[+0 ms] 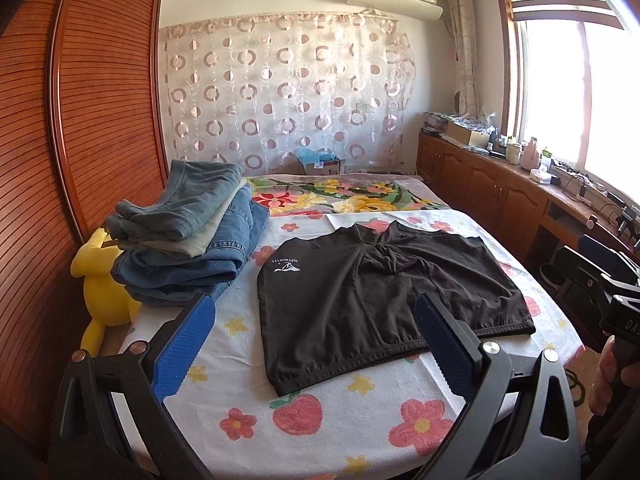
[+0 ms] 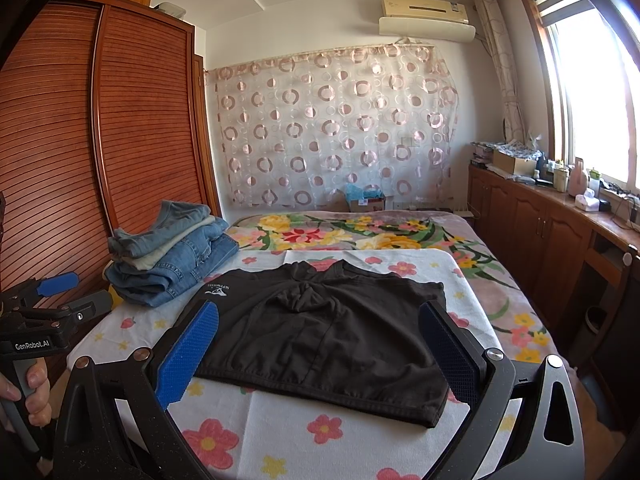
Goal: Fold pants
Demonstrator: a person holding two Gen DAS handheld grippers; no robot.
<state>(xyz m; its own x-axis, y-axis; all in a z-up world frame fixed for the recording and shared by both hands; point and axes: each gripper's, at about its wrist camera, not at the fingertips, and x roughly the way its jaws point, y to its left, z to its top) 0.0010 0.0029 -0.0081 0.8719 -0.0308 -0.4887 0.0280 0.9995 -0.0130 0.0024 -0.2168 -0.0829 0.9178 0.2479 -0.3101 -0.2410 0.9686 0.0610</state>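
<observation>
We have the black shorts spread flat, and the folding is not yet begun.

The black shorts (image 1: 384, 300) lie open on the flowered sheet of the bed (image 1: 360, 412), with the waistband toward us and the two legs toward the far wall; we see no fold in them, only some bunching at the crotch. Our left tool (image 1: 316, 344) hovers above the near edge with its jaws wide apart, and our right tool (image 2: 320, 354) hovers likewise with its jaws apart; neither holds cloth. A pile of folded jeans (image 1: 188, 240) rests beside the shorts, on the left. We judge that all folds remain to be made, probably first one side over the other.
</observation>
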